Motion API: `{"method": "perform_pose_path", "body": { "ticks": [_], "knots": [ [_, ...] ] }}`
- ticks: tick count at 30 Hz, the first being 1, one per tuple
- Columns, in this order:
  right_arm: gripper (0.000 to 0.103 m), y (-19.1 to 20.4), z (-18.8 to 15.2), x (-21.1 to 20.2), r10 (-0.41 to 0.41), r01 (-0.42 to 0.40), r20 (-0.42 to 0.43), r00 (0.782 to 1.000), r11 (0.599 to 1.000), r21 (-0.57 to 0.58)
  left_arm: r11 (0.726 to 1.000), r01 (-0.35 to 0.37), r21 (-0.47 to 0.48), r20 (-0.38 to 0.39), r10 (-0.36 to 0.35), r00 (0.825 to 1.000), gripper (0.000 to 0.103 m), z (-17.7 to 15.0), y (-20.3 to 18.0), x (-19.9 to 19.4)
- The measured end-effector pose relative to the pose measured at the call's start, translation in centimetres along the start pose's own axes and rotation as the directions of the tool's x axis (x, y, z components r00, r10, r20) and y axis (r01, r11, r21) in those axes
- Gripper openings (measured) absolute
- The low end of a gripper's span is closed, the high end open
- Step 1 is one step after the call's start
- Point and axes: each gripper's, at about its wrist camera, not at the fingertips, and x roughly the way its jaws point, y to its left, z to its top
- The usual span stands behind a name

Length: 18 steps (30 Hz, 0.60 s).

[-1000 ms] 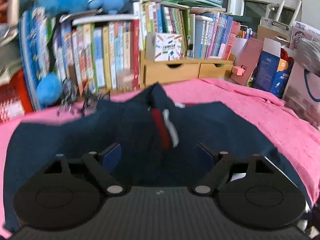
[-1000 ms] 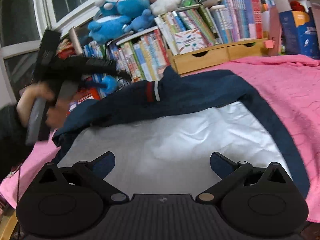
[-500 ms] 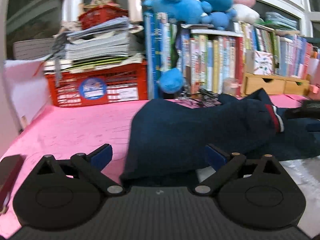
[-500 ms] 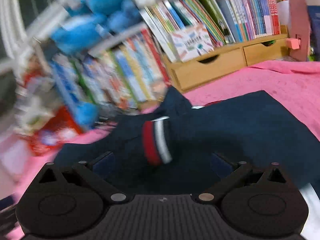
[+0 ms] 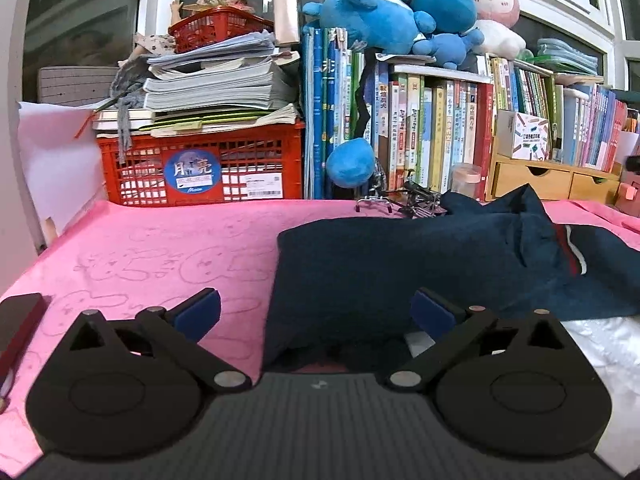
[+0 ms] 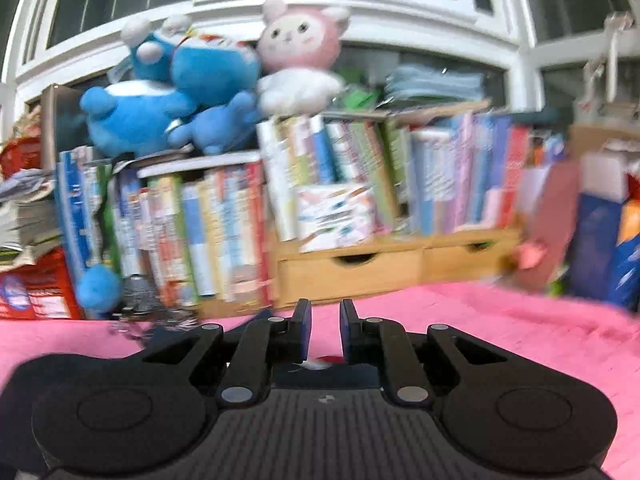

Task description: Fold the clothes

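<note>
l gripper [image 5: 316, 310] jaws opening, wide apart, gripping nothing; pads low over near edge of navy garment [image 5: 400, 264]. garment heaped on pink blanket [image 5: 160, 248], spreading toward 3 o'clock, striped cuff [image 5: 574, 254] at 2. r gripper [image 6: 325, 334] jaws closing, narrow gap; can't tell if cloth pinched, navy bit just under fingers.

Left wrist: low over the pink table [image 5: 160, 240], close to the navy garment [image 5: 400, 264], facing the bookshelf [image 5: 432, 136].
Right wrist: higher, facing the bookshelf [image 6: 240, 220], blurred.
Shared: bookshelf, blue plush toys [image 5: 384, 12] [image 6: 168, 100].
</note>
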Motion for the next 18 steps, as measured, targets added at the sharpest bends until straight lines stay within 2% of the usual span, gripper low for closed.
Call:
{"method": "perform_pose_path", "body": {
  "ticks": [2,3,4,5,6,7,9,11,12,13,14,16,18],
  "knots": [
    [0.02,-1.7,0.2,-0.4,-0.014,0.014,-0.016,1.0,1.0,0.012,1.0,-0.014,0.006,-0.002,0.014,1.0,0.103,0.1,-0.4,0.2],
    [0.025,-2.4,0.1,-0.4,-0.013,0.013,-0.031,0.999,1.0,0.02,1.0,-0.017,0.006,-0.005,0.017,1.0,0.103,0.1,-0.5,0.2],
    [0.034,-2.5,-0.5,0.3,0.031,-0.028,-0.074,0.997,0.999,0.041,1.0,-0.02,0.004,-0.008,0.02,1.0,0.103,0.1,-0.6,0.1],
    [0.064,-2.5,-1.2,1.0,0.075,-0.068,-0.117,0.99,0.996,0.063,1.0,-0.022,0.001,-0.013,0.022,1.0,0.103,0.0,-0.6,0.0],
    [0.09,-2.5,-1.9,1.8,0.119,-0.106,-0.158,0.98,0.991,0.086,1.0,-0.023,0.001,-0.018,0.023,1.0,0.103,-0.1,-0.6,-0.2],
    [0.093,-2.4,-2.5,2.5,0.157,-0.138,-0.196,0.968,0.985,0.108,1.0,-0.023,0.002,-0.024,0.023,0.999,0.103,-0.1,-0.6,-0.3],
    [0.095,-0.5,-3.8,4.5,0.17,-0.144,-0.244,0.955,0.982,0.121,0.999,-0.033,0.007,-0.032,0.033,0.999,0.103,-0.3,-0.5,-0.8],
    [0.103,1.2,-5.0,6.7,0.176,-0.143,-0.297,0.939,0.981,0.127,0.999,-0.041,0.006,-0.042,0.041,0.998,0.103,-0.4,-0.3,-1.2],
    [0.102,2.2,-5.4,7.2,0.171,-0.146,-0.299,0.939,0.984,0.107,0.999,-0.045,0.006,-0.048,0.046,0.998,0.103,-0.4,-0.2,-1.4],
    [0.088,3.3,-5.8,7.7,0.167,-0.148,-0.302,0.939,0.985,0.086,0.999,-0.049,0.005,-0.051,0.05,0.997,0.103,-0.4,-0.1,-1.6],
    [0.044,4.2,-6.1,8.0,0.163,-0.151,-0.303,0.939,0.986,0.065,0.999,-0.054,0.007,-0.051,0.054,0.997,0.103,-0.5,-0.1,-1.7],
    [0.034,5.1,-5.4,6.8,0.165,-0.163,-0.298,0.94,0.986,0.032,0.998,-0.066,0.015,-0.05,0.066,0.997,0.103,-0.4,0.0,-1.7],
    [0.031,4.5,-4.2,4.9,0.169,-0.172,-0.241,0.956,0.985,0.009,0.997,-0.072,0.019,-0.052,0.072,0.996,0.103,-0.3,-0.1,-1.4]
  ]
}}
